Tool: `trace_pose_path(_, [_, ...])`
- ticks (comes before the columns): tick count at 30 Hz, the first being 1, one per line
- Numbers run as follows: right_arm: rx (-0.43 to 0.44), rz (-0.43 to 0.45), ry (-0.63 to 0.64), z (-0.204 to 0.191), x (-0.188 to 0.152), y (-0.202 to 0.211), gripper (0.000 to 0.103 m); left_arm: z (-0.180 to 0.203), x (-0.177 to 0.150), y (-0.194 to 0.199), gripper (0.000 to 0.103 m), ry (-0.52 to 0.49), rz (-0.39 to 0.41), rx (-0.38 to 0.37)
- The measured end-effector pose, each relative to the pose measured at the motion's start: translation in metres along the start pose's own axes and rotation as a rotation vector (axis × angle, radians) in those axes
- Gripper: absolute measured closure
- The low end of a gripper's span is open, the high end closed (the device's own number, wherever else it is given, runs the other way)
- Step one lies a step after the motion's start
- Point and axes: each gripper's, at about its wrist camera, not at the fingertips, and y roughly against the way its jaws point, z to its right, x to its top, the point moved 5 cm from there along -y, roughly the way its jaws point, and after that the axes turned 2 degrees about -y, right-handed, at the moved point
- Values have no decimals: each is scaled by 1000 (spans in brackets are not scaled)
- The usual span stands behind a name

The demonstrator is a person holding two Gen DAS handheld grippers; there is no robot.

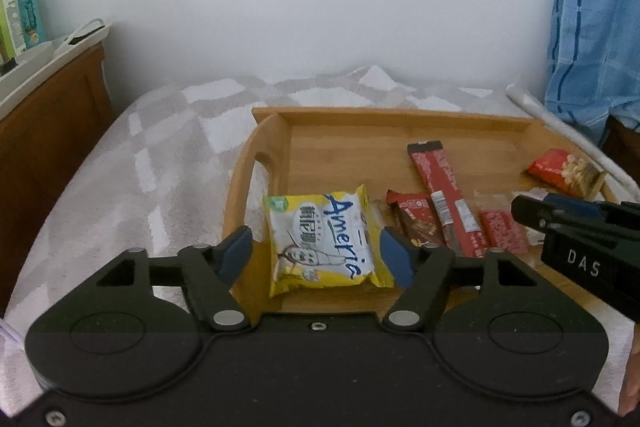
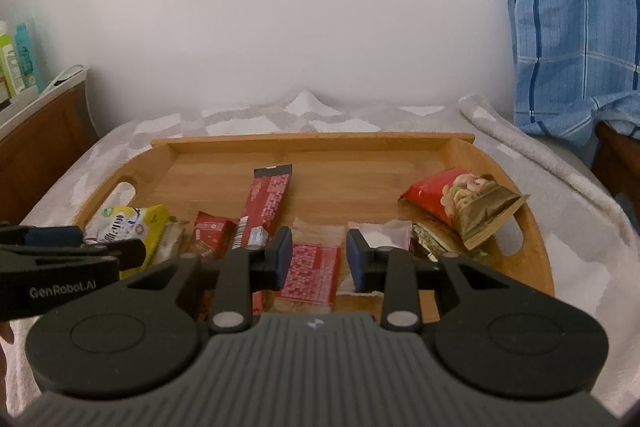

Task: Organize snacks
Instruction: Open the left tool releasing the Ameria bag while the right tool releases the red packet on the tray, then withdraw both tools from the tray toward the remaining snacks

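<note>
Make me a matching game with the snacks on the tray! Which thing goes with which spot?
Things:
1. yellow packet
2. long red stick
3. nut bag
4. shirt

Spots:
A. by the tray's right handle
B. hanging at the far right
C. between the open left gripper's pads
D. middle of the tray, pointing toward the wall

Pairs: 1-C, 2-D, 3-A, 4-B

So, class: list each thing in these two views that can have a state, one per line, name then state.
left gripper: open, pads clear of the packet between them
right gripper: open, narrow gap, holding nothing
yellow snack packet: sealed, lying flat in the tray
long red bar: lying flat
nut bag: crumpled, by the tray's right handle
wooden tray: on the blanket
</note>
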Motion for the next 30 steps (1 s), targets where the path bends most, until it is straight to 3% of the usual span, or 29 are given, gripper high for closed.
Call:
trace_pose_path(3, [8,10,14,-1,1,10,62,-1,1,14,23,0,27,9])
trace_pose_path(6, [17,23,27,-2,2,22,47,2,0,30,17,-17,53,12])
trace_pose_path(17, [50,55,55,1,-9,66,29,10,-17,87,5,-33,99,-1])
trace_pose_path(30, [75,71,73,10,-38,105,15,12,-56,124,3,-27,83,5])
